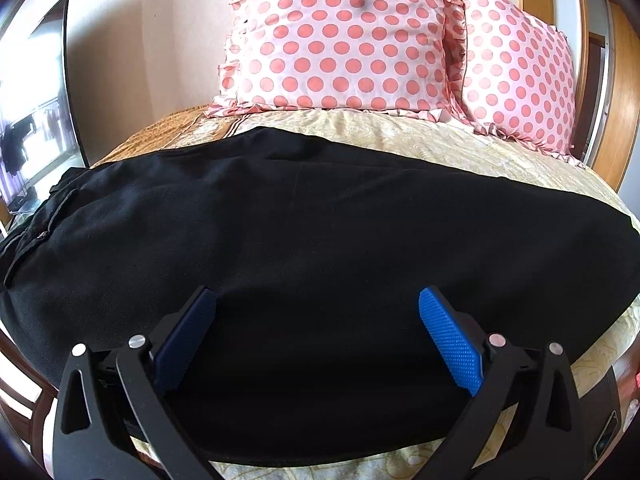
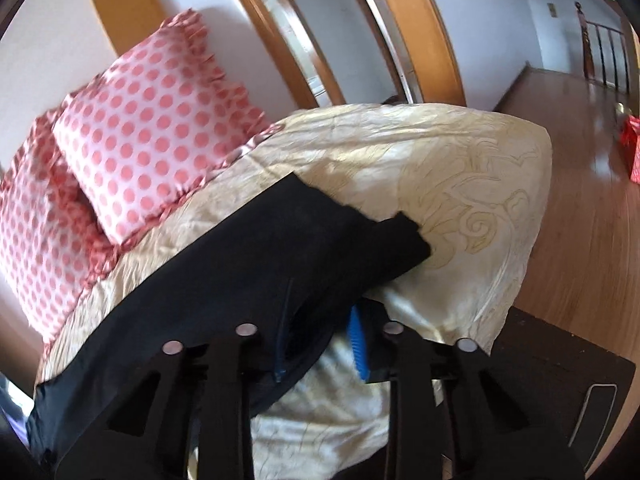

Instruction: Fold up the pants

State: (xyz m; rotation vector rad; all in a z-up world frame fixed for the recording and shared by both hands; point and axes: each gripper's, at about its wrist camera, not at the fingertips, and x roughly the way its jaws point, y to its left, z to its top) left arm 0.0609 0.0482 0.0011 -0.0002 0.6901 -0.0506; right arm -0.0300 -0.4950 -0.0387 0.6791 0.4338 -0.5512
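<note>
Black pants (image 1: 304,232) lie spread across the cream bedspread (image 1: 420,132), waistband at the far left, legs running right. My left gripper (image 1: 318,300) is open, its blue pads wide apart just above the near edge of the pants, holding nothing. In the right wrist view the leg end of the pants (image 2: 280,248) lies on the bedspread (image 2: 460,168). My right gripper (image 2: 320,340) has its jaws partly closed around the near edge of the pant leg, with cloth bunched between the blue pads (image 2: 357,344).
Two pink polka-dot pillows (image 1: 340,36) lean on the wall at the head of the bed. A TV screen (image 1: 36,100) stands at the left. A wooden door frame (image 2: 420,28), wood floor (image 2: 580,220) and a dark box (image 2: 560,380) lie to the right of the bed.
</note>
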